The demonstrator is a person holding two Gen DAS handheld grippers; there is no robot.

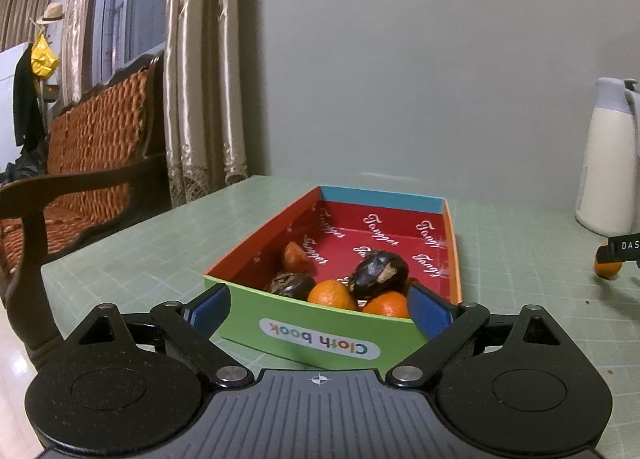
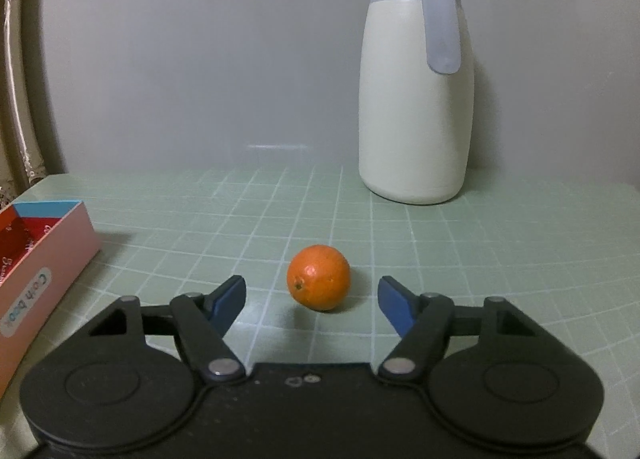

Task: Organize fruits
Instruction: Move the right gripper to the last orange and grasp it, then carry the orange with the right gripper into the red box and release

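**Fruit sorting on a gridded worktop: both hand-held grippers shown at one moment.**

The left hand-held gripper [image 1: 318, 309] is seen spread wide, its blue pads flanking the near green end wall of the box [image 1: 320, 329], one at each corner; whether the pads press on the card cannot be told. Inside the red-lined box, oranges [image 1: 331, 294] and dark brown fruits [image 1: 380, 273] are gathered at the near end. The right hand-held gripper [image 2: 312, 299] is held partly open, nothing being gripped; a loose orange [image 2: 318, 277] lies on the green worktop [image 2: 500, 243] just ahead of its fingertips, roughly centred on the gap, touched by neither pad. A white jug [image 2: 416, 99] with a grey lid stands upright behind, near the wall.
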